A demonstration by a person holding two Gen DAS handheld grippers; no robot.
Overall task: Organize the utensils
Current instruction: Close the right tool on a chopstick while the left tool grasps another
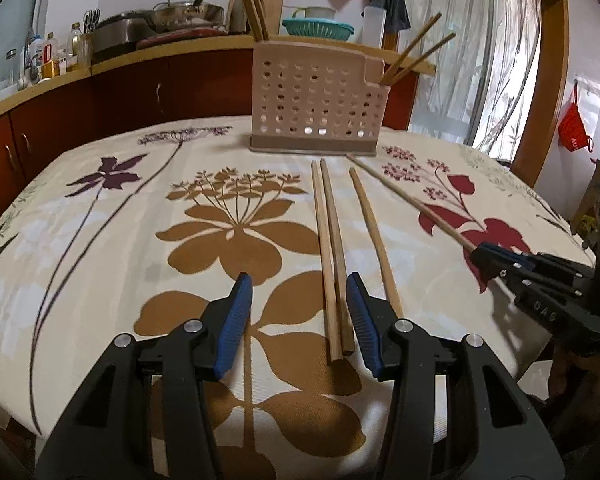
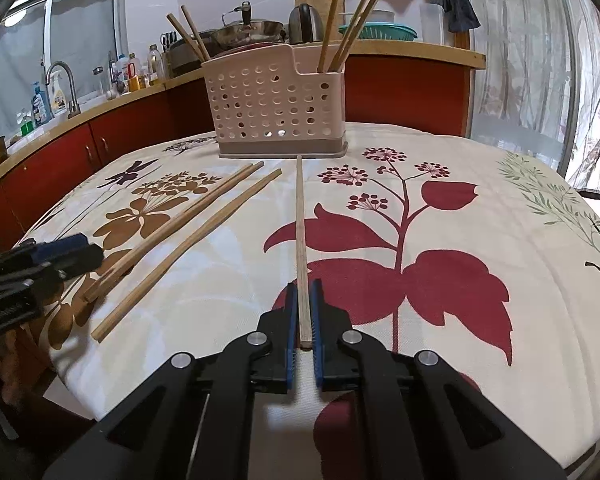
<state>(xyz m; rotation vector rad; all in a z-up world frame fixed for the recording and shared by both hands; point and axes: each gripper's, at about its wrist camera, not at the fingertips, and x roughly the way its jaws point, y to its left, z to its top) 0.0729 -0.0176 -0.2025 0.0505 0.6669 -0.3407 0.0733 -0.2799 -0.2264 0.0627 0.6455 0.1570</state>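
Right fingers clamp a chopstick; left fingers gape over a pair.

The held chopstick [image 2: 301, 248] lies on the desk [image 2: 480, 184], pinched at its near end by the right gripper [image 2: 305, 292] — tip toward the holder [image 2: 276, 112]. The left gripper [image 1: 299, 294] stands wide open astride two chopsticks [image 1: 330, 256]; a single chopstick [image 1: 374, 236] lies just beside it.

Four bare wooden chopsticks [image 2: 204, 228] lie in front of the one pink perforated plastic utensil holder [image 2: 274, 110]. Five more chopsticks [image 2: 332, 20] stand inside that holder: two at its left end, three at its right.
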